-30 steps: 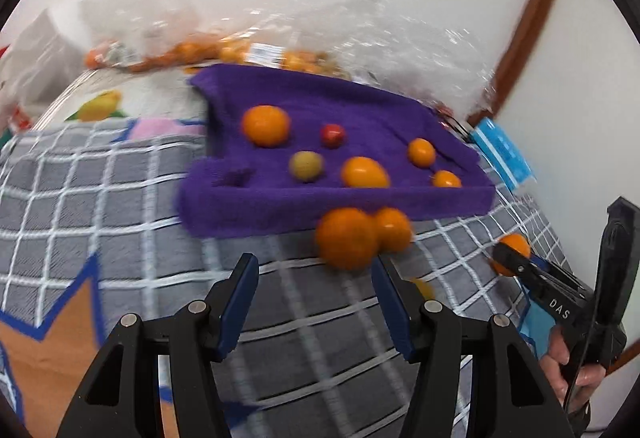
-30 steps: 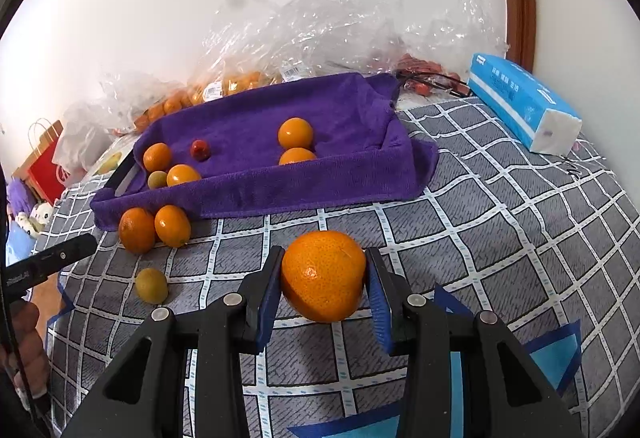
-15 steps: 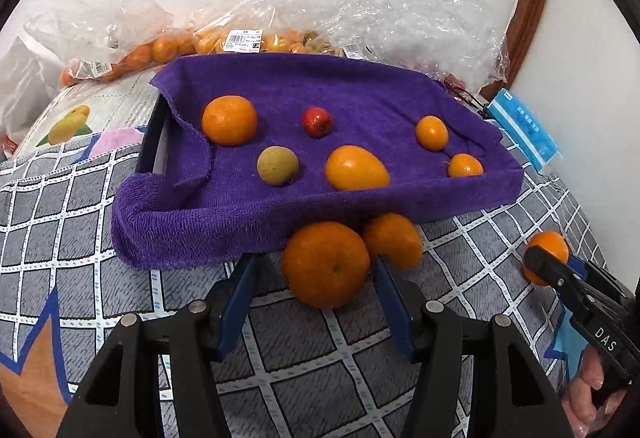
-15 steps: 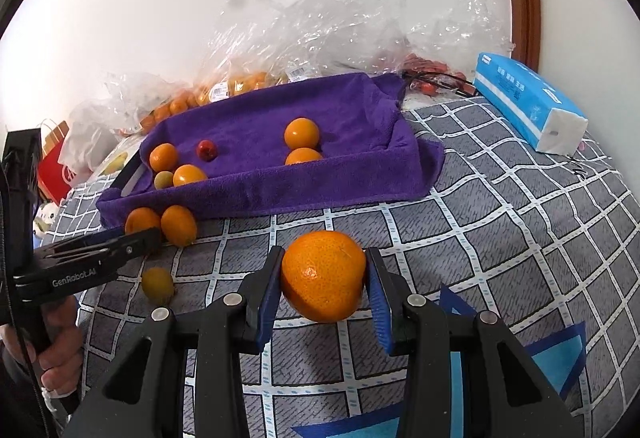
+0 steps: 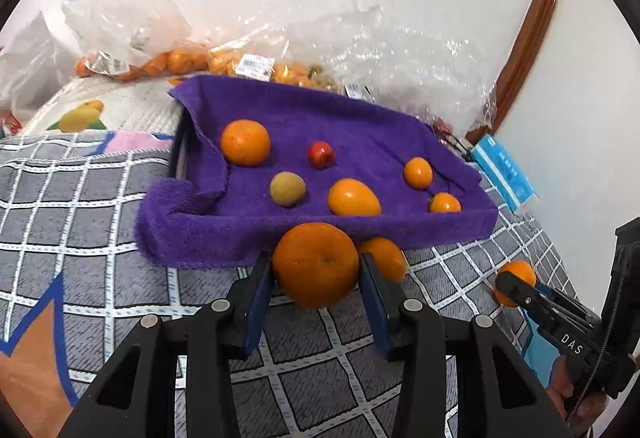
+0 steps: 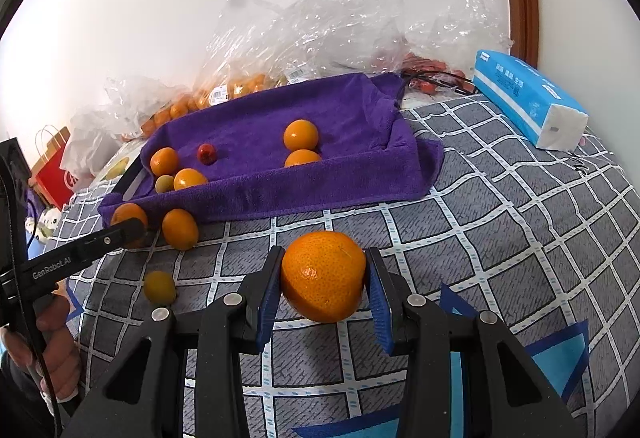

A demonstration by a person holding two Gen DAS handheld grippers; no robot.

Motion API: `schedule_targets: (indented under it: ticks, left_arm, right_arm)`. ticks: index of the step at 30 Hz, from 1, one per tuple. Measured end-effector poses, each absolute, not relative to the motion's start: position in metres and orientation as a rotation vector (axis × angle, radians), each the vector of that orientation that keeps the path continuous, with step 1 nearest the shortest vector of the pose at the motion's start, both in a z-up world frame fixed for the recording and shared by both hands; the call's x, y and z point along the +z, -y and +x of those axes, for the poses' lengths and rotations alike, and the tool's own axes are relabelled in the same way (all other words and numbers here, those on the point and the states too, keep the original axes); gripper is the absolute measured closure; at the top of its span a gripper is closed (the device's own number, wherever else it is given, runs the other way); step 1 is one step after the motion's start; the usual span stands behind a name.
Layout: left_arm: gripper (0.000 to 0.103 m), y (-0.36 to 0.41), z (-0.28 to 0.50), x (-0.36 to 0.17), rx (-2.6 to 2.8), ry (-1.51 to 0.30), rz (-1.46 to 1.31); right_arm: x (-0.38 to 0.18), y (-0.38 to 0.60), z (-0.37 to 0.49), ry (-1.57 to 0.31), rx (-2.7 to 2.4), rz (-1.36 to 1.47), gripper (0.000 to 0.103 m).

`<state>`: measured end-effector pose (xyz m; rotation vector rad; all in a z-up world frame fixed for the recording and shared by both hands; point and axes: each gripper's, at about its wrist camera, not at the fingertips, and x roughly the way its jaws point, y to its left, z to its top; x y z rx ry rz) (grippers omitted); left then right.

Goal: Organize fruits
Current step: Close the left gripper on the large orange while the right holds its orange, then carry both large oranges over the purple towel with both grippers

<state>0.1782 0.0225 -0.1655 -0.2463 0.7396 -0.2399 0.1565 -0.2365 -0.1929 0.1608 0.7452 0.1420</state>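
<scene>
Jaws of left gripper [image 5: 316, 270] closing around one orange [image 5: 316, 264], right gripper [image 6: 323, 278] clenched on another orange [image 6: 323, 276]; six fruits sat in purple-lined tray [image 5: 320, 234], two lay loose on the bed [image 6: 500, 238].

White letters "DAS" run along the black arm of the right gripper [image 5: 516, 284], seen from the left wrist. "GenRobot.AI" is printed in white on the arm of the left gripper [image 6: 134, 228]. The blue tissue pack [image 6: 528, 98] carries white characters too small to read, as do the barcode stickers [image 5: 252, 61] on the bags.
</scene>
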Motion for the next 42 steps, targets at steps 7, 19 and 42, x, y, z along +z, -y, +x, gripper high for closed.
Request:
schedule_targets:
  ticks: [7, 19, 42]
  left_arm:
    - [0.062, -0.025, 0.166, -0.155, -0.199, -0.663, -0.222]
    - [0.062, -0.033, 0.164, -0.151, -0.193, -0.643, -0.264]
    - [0.063, -0.044, 0.159, -0.142, -0.166, -0.592, -0.321]
  right_arm:
    - [-0.192, 0.235, 0.156, -0.745, 0.146, 0.149, 0.063]
    - [-0.188, 0.237, 0.153, -0.716, 0.168, 0.164, 0.063]
    - [-0.184, 0.242, 0.151, -0.697, 0.171, 0.192, 0.063]
